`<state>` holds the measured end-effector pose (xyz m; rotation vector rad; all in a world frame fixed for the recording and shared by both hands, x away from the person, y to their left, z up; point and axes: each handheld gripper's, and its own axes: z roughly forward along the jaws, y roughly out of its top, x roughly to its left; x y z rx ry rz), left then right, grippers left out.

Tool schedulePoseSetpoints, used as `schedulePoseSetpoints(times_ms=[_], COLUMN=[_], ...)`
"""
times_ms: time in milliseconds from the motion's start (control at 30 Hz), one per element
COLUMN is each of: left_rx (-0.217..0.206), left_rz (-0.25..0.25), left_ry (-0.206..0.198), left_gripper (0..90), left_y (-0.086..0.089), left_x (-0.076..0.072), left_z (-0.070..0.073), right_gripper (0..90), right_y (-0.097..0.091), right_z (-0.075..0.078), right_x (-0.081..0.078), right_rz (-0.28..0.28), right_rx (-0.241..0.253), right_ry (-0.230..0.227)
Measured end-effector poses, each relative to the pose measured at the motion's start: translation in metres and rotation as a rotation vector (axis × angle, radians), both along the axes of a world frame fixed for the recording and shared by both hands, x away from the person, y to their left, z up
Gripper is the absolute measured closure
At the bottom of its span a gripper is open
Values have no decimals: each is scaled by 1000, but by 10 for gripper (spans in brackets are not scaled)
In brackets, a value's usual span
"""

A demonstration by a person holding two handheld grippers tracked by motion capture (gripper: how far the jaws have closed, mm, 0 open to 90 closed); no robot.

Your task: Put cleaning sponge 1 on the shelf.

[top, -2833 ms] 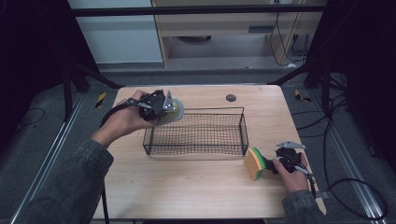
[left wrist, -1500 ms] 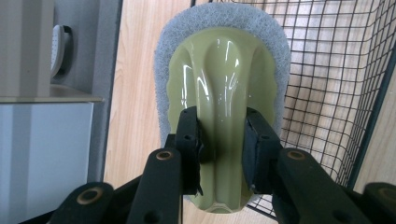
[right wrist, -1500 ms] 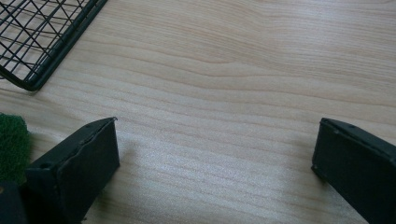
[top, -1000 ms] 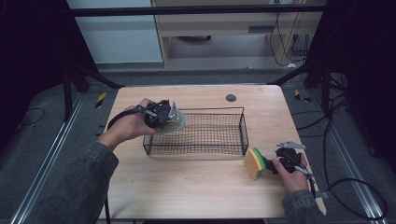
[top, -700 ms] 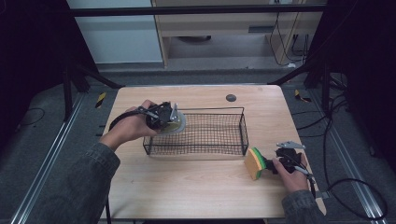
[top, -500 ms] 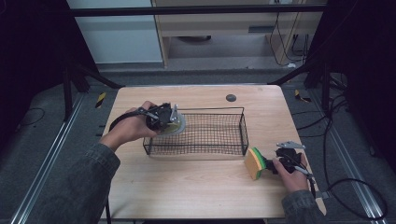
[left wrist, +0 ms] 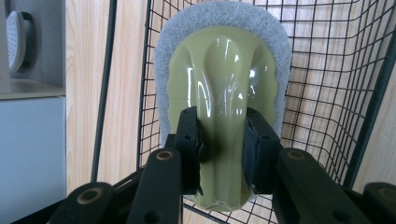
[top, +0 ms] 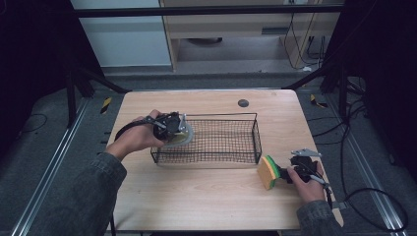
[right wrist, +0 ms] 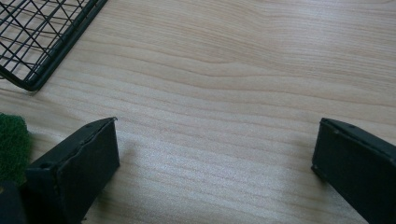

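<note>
Pale wood table (top: 206, 196) over grey floor — left gripper (left wrist: 219, 140) jaws pinch a scrubber (left wrist: 224, 88), right gripper (right wrist: 215, 154) jaws spread.

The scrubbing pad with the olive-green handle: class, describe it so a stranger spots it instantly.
Find the black wire basket mid-table. At its left end, the left gripper clamps the scrubbing pad. Unlike the yellow-green sponge lying outside, it has a grey rim and a glossy olive handle.

The wire basket (top: 216, 140) blocks the table's (top: 206, 196) middle, its left end taken by a scrubber (left wrist: 219, 93), while bare wood lies open along the near edge beside the sponge (top: 269, 172)
</note>
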<state>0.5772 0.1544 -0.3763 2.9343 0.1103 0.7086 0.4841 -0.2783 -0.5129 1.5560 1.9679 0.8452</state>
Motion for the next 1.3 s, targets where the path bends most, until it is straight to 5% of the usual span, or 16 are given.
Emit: schedulePoseSetpoints(times_ms=[1300], left_rx=[14], left_rz=[17], left_ry=[75], left_gripper=[700], left_y=[-5], left_x=[15], left_z=[-37], right_gripper=[8], right_y=[0], right_z=[0], right_x=[0], right_rz=[0], right_rx=[-1], right_ry=[0])
